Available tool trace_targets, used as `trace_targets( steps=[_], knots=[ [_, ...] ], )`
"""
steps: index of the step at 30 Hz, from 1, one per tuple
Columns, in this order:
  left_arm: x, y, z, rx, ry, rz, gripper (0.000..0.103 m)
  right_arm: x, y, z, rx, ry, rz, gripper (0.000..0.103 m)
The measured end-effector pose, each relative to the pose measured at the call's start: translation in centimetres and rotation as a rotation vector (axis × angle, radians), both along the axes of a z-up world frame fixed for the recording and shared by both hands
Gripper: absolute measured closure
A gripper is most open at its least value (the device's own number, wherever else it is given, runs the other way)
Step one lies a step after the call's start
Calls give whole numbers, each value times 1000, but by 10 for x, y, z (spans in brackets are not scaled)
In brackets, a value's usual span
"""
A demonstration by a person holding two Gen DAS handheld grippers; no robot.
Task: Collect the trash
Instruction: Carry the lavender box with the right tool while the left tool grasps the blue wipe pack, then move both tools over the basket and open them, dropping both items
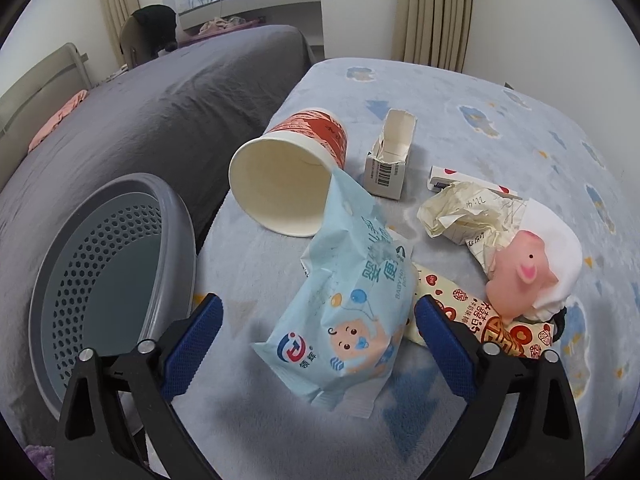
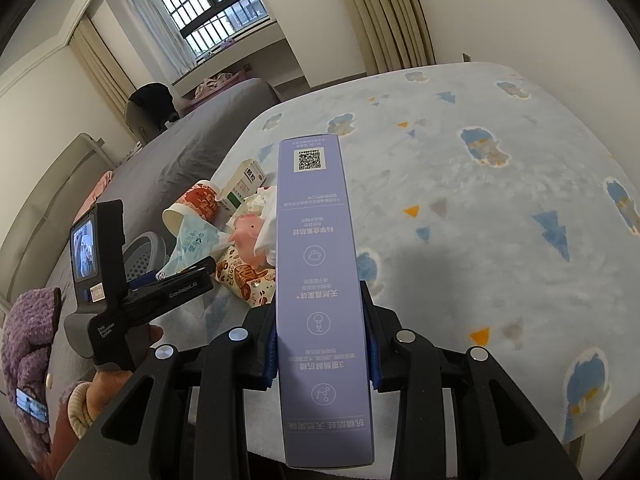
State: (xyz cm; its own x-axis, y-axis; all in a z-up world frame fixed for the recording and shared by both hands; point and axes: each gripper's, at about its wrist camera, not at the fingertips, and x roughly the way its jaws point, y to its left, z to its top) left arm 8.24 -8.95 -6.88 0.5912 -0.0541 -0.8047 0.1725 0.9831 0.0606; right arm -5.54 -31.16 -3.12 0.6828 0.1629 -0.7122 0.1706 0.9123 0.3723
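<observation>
My left gripper (image 1: 318,320) is open, its blue pads on either side of a light blue baby wipes packet (image 1: 352,300) lying on the blue patterned blanket (image 1: 500,128). Beyond it lie a tipped paper cup (image 1: 288,176), a torn white carton (image 1: 390,160), crumpled paper (image 1: 464,212), a pink pig toy (image 1: 520,280) and a red-patterned wrapper (image 1: 492,320). A grey perforated bin (image 1: 108,272) lies at the left. My right gripper (image 2: 322,344) is shut on a long purple box (image 2: 316,280) held above the blanket. The left gripper also shows in the right wrist view (image 2: 192,272).
A grey-covered bed (image 1: 152,100) runs along the left beyond the bin. A small white and red box (image 1: 464,180) lies behind the crumpled paper. Curtains (image 1: 436,12) and a window (image 2: 212,4) are at the back. The blanket's right part (image 2: 500,220) bears nothing.
</observation>
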Motion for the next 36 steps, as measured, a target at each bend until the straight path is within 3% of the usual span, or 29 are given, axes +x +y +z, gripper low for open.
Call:
trace_targets(
  steps=[3,9,25,36],
  knots=[
    [0,0,-1,-12,10,-31,41,2,0,-1,3,2,1,71],
    [-11,2,1,-4,-20,-58,57,5,4,-1,-5,5,8,71],
    [-58,30,49,-92,-91,-102,58,9,21,-1,-35,8,26,71],
    [-63,100,81,-72,-149,-8,58,32,79,10,3,-9,156,71]
  ],
)
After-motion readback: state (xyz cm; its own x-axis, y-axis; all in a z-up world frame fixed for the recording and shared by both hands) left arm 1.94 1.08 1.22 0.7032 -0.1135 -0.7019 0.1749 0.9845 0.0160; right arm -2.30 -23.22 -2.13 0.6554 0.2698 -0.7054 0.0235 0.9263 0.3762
